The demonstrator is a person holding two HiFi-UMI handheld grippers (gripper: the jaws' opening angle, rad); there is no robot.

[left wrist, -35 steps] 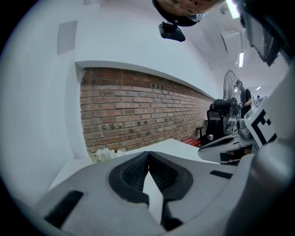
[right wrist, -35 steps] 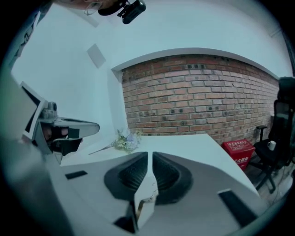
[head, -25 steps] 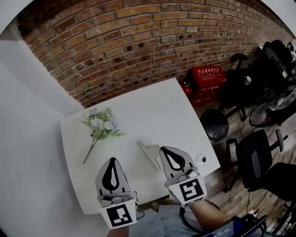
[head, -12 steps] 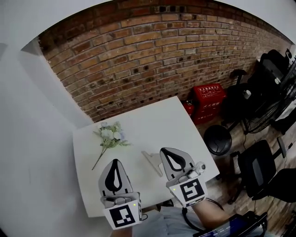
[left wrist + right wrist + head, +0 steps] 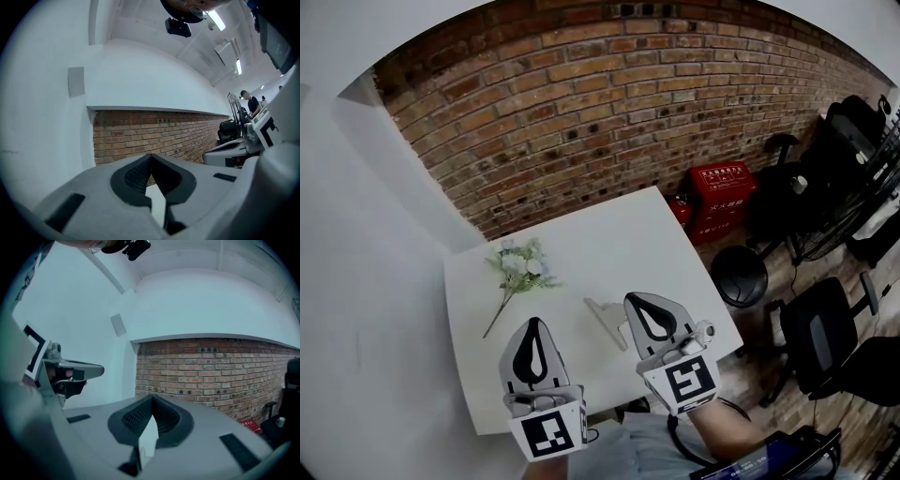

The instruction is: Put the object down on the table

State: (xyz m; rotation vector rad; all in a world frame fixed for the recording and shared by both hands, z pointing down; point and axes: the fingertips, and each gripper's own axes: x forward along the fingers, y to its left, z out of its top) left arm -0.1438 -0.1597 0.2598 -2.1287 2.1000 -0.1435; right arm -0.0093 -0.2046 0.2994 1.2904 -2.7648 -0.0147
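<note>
White piece (image 5: 605, 321): flat on the white desk (image 5: 609, 239), toward the near right part of the top. Far across the desk, a brick wall (image 5: 609, 103); on the left, a plain white wall (image 5: 356, 281). A bunch of pale flowers (image 5: 517, 270) on the far left part of the desk, stem pointing near and left, well apart from the piece. On the wooden floor to the right, a red box (image 5: 724, 183) against the bricks, a round black stool (image 5: 738, 277) and black chairs (image 5: 820, 323).

Right tool (image 5: 637, 298) held above the near right edge of the desk, tips pressed together, nothing gripped; piece just beside it on its left. Left tool (image 5: 532, 323) over the near left part, tips likewise together and empty, near the piece and to its left.
</note>
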